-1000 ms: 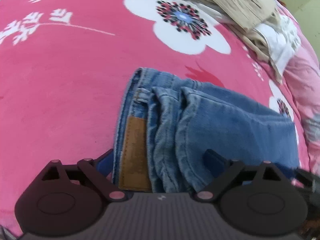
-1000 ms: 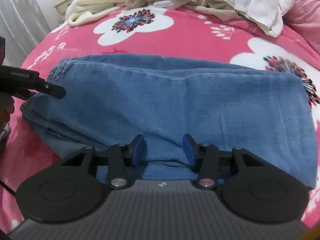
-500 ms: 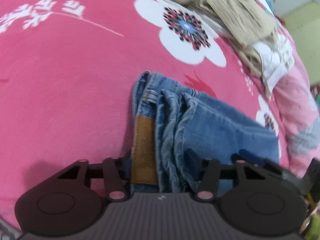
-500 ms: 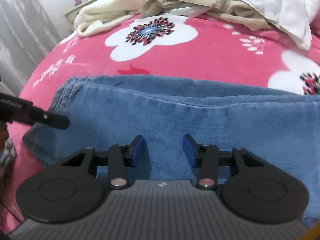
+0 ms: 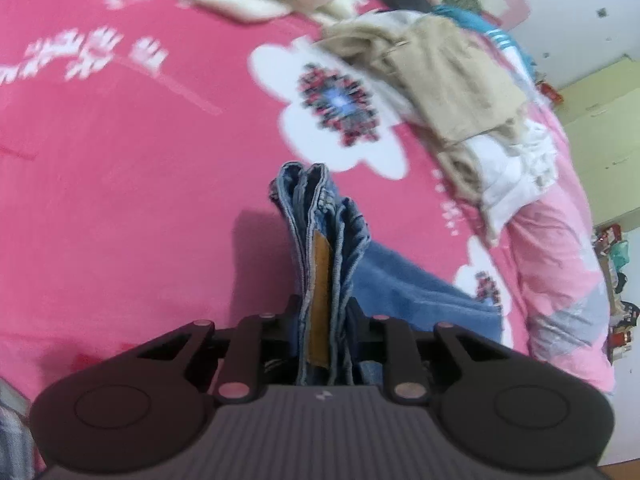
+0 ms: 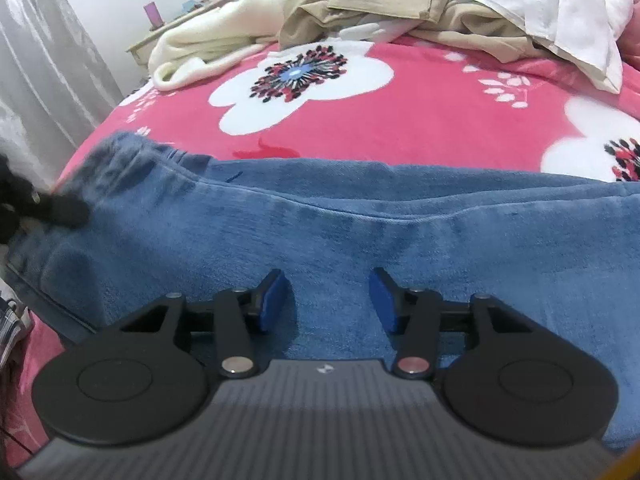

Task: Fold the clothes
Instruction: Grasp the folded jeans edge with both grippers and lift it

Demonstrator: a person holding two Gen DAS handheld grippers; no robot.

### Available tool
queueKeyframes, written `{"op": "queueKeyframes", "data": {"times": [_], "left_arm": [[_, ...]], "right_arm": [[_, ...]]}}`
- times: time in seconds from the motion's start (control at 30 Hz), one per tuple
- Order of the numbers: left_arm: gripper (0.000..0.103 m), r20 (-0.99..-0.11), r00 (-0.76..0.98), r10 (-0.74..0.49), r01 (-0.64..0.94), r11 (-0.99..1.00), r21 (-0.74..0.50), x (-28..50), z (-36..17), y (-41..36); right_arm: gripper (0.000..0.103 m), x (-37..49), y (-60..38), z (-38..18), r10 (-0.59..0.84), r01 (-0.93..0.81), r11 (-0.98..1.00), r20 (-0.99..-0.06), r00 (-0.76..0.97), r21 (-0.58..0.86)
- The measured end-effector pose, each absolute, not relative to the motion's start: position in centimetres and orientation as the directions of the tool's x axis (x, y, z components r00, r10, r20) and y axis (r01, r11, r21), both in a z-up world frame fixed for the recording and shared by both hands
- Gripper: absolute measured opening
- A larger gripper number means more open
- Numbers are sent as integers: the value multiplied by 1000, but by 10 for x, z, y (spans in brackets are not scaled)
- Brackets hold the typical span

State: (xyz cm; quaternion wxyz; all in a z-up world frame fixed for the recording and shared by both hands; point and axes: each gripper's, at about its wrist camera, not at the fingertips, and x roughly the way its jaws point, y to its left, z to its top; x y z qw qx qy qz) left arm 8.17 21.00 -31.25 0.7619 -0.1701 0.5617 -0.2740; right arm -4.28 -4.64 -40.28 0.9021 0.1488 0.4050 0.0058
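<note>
Folded blue jeans (image 6: 320,232) lie across the pink flowered bedspread (image 6: 440,112). My left gripper (image 5: 324,312) has the waistband end of the jeans (image 5: 320,208), with its brown leather patch, between its closing jaws. The pads press on the bunched denim, which stands raised off the bed. In the right wrist view one black finger (image 6: 64,210) of the left gripper shows at the jeans' left end. My right gripper (image 6: 328,292) hovers over the middle of the jeans. Its blue pads are apart and opening a little, and only flat denim lies beneath them.
A pile of beige and white clothes (image 6: 400,0) lies at the far side of the bed, also seen as clothes (image 5: 452,92) in the left wrist view. A cream towel (image 6: 224,44) lies far left. A grey curtain (image 6: 48,60) hangs beyond the bed's left edge.
The left gripper's jaws have closed from wide apart onto the jeans' waistband and lifted that end up. The right gripper has shifted along the jeans, and its pads stand slightly wider.
</note>
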Motion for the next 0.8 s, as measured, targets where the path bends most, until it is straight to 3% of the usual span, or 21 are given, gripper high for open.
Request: {"op": "queueKeyframes", "data": {"times": [0.37,0.53,0.57,0.67,0.8], "left_arm": [[20,-689,312,-654,245,756,-607,22,-255,105],[19,-706,282,-650,281,759,-587,-1,-278,36],[12,-717,260,-646,274,762,-587,-2,-290,25],[9,-770,214,-601,226,797,-560,-6,-317,6],[22,-767,236,-597,247,800,-547,-8,-308,11]], "right_arm": [[45,-78,-97,-376,285,15,918,-684,671,397],[47,-111,-172,-377,345,127,815,-650,677,565],[47,-111,-185,-383,375,151,776,-641,669,612],[45,-103,-214,-412,474,174,675,-602,642,717],[45,-102,-230,-426,561,167,555,-515,648,815]]}}
